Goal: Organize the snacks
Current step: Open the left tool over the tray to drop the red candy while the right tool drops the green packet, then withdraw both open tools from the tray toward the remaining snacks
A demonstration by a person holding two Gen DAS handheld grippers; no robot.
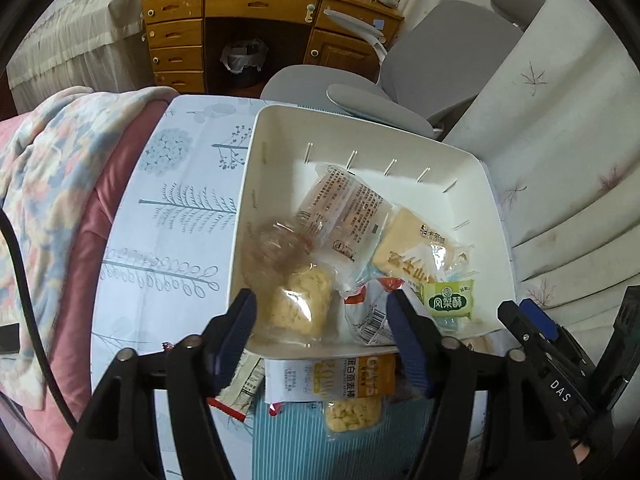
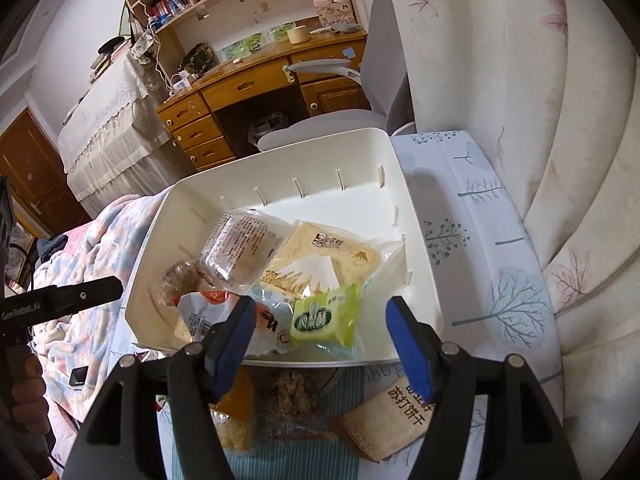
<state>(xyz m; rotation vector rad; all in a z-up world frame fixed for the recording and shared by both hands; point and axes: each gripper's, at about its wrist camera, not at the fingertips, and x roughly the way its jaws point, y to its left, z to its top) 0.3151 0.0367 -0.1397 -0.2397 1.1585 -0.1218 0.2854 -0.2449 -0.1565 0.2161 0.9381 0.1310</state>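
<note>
A white bin (image 1: 360,128) stands on a tree-print cloth and holds several snack packs. Among them are a clear pack with a yellow pastry (image 1: 300,304), a clear printed pack (image 1: 344,208), a mountain-print cake pack (image 1: 412,248) and a green pack (image 1: 450,300). My left gripper (image 1: 322,312) hangs open over the bin's near edge, and the yellow pastry pack lies loose between its fingers. My right gripper (image 2: 320,316) is open too, with the green pack (image 2: 324,316) lying untouched in the bin (image 2: 280,148) between its fingers.
Loose packs lie on the cloth before the bin: an orange oat bar (image 1: 360,372), a cracker pack (image 2: 392,420) and a brown cluster pack (image 2: 294,396). A grey chair (image 1: 440,60) and wooden desk (image 1: 256,4) stand behind. A blanket (image 1: 48,168) lies left, white padding (image 2: 560,120) right.
</note>
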